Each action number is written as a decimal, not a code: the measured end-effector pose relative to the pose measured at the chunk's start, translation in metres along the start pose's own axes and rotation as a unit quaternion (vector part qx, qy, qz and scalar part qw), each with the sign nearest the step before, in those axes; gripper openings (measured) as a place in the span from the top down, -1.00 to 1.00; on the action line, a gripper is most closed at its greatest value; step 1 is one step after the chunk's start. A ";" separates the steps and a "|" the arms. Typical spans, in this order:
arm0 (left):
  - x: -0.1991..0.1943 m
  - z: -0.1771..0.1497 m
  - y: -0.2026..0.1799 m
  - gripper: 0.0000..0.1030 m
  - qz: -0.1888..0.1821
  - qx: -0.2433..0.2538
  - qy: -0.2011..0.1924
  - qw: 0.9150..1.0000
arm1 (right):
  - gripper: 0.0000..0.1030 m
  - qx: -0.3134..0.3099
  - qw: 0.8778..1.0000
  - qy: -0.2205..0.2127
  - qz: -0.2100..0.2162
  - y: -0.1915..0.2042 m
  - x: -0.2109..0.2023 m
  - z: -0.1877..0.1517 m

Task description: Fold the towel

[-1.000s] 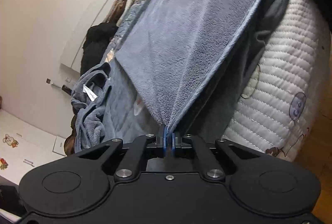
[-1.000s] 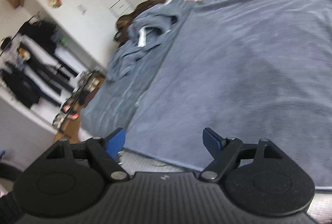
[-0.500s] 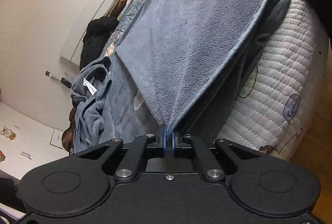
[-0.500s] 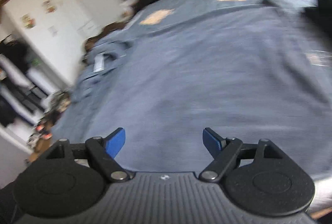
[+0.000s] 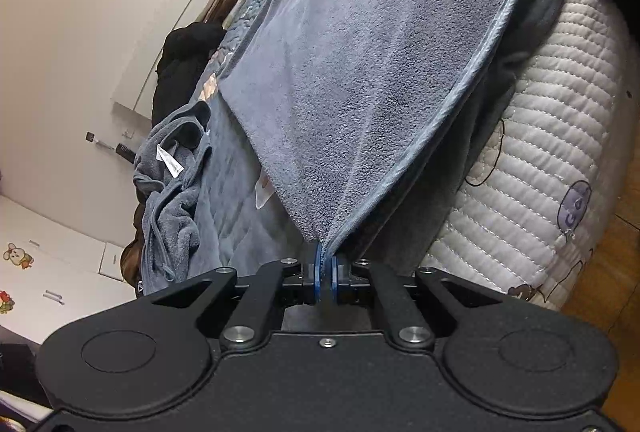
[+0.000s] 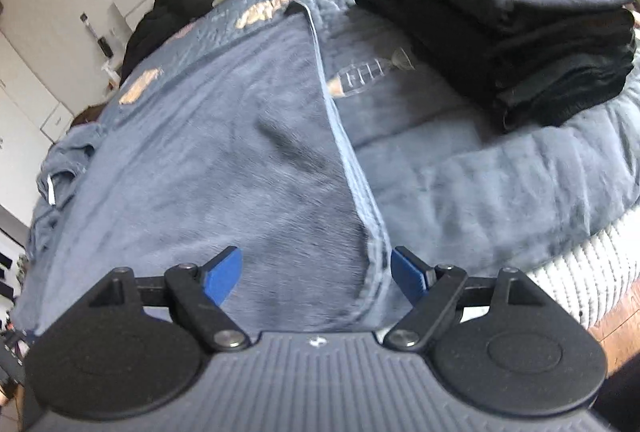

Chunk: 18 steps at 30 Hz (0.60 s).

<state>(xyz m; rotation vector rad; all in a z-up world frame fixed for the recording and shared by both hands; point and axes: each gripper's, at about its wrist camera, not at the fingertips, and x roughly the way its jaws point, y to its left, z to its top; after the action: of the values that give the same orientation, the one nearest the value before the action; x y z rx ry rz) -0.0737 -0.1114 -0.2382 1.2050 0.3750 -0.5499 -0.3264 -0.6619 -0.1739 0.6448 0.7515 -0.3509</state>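
The right tool (image 6: 316,272) has swung across to the towel's (image 6: 224,160) near right corner, its blue fingers spread wide astride the hem. The left tool (image 5: 327,268) is clenched on the other corner, the towel spread over the bed (image 6: 480,168). Close squarely on the hem, both layers in.

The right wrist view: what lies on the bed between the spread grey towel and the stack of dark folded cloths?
A clear plastic bottle lies there on its side, on the blue quilt, beside the towel hem and before the dark stack.
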 end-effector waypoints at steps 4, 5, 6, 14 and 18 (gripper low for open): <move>-0.001 0.002 -0.001 0.89 0.003 0.004 0.005 1.000 | -0.57 0.021 1.000 -0.002 -0.011 -0.022 0.010 -0.003; -0.001 0.003 -0.001 0.89 0.003 0.004 0.006 1.000 | -0.57 0.018 1.000 -0.003 -0.011 -0.024 0.012 -0.004; -0.002 0.004 -0.001 0.89 0.004 0.003 0.007 1.000 | -0.57 0.008 1.000 -0.001 -0.009 -0.024 0.014 -0.006; -0.002 0.007 -0.002 0.89 0.004 0.009 0.015 1.000 | -0.52 -0.004 0.999 0.040 -0.009 -0.026 0.039 -0.018; -0.002 0.008 -0.002 0.89 0.004 0.011 0.017 1.000 | -0.41 0.030 0.999 0.041 0.019 -0.031 0.041 -0.020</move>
<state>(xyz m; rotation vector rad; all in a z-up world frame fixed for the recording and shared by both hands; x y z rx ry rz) -0.0771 -0.1190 -0.2361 1.2369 0.3934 -0.5284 -0.3241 -0.6747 -0.2277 0.7327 0.8076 -0.3153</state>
